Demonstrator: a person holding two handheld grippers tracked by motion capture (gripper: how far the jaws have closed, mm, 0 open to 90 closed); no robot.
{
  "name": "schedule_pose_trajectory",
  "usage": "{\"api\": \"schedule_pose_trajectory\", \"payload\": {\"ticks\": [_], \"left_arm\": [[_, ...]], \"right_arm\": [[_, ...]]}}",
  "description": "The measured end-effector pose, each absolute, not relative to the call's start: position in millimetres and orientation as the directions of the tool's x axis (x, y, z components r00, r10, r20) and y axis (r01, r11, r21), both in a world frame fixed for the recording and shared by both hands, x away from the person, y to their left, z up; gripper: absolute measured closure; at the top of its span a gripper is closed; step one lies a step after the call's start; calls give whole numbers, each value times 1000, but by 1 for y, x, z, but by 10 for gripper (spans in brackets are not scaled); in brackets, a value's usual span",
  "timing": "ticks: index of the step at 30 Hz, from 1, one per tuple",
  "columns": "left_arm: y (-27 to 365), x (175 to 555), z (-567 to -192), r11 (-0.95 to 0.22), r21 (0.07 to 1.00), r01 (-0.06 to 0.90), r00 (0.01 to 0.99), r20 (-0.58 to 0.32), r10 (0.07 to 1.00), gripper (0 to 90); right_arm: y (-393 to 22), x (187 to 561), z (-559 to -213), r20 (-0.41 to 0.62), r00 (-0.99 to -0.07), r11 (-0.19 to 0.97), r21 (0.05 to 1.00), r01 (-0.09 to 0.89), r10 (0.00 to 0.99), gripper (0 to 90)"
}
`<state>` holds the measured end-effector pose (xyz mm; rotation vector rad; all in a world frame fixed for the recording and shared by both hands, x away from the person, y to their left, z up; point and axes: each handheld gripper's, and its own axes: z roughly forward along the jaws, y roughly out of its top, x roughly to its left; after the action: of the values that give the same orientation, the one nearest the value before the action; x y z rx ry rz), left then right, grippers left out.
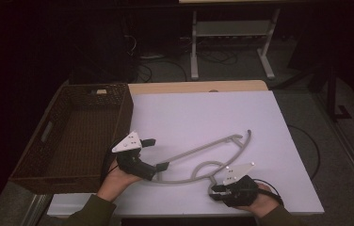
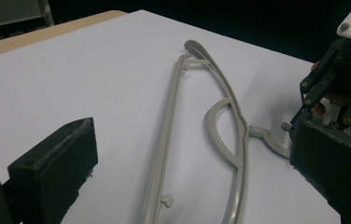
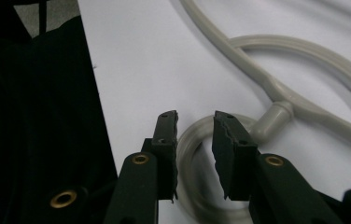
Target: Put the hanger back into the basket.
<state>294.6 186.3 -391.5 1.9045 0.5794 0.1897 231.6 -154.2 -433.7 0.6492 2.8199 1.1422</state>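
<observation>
The right hand-held gripper (image 3: 196, 140) stood slightly parted, its jaws straddling the hook of the grey hanger (image 1: 203, 155) without pinching it. The left hand-held gripper (image 1: 158, 154) was spread wide around the hanger's other end. The hanger lay flat on the white bench (image 1: 203, 113), beside a wicker basket (image 1: 71, 136).

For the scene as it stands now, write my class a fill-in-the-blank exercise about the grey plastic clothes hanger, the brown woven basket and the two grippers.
1. The grey plastic clothes hanger lies flat on the ____ sheet covering the table.
2. The brown woven basket stands at the table's ____ side in the high view.
3. The right gripper has its jaws slightly apart around the hanger's ____.
4. The left gripper has its jaws wide ____ over the hanger's end.

Missing words: white; left; hook; open
</observation>
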Motion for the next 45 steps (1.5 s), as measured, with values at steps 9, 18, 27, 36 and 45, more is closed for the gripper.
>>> {"api": "schedule_pose_trajectory", "payload": {"ticks": [9, 18, 27, 36, 45], "left_arm": [[182, 296, -392, -305, 903, 303, 873, -135, 468, 8], [172, 303, -393, -322, 901, 292, 890, -132, 437, 8], [170, 302, -394, -335, 898, 285, 894, -123, 431, 8], [167, 300, -398, -370, 884, 286, 903, -120, 412, 8], [133, 292, -418, -555, 802, 219, 950, -45, 309, 16]], "right_arm": [[-156, 226, -440, 123, -922, 676, 645, 356, 367, 706], [-159, 225, -445, 56, -933, 692, 655, 304, 356, 778], [-162, 229, -444, 47, -937, 691, 663, 289, 346, 788], [-163, 235, -429, 91, -935, 632, 714, 302, 343, 789], [-161, 235, -422, 113, -930, 605, 730, 317, 350, 789]]}}
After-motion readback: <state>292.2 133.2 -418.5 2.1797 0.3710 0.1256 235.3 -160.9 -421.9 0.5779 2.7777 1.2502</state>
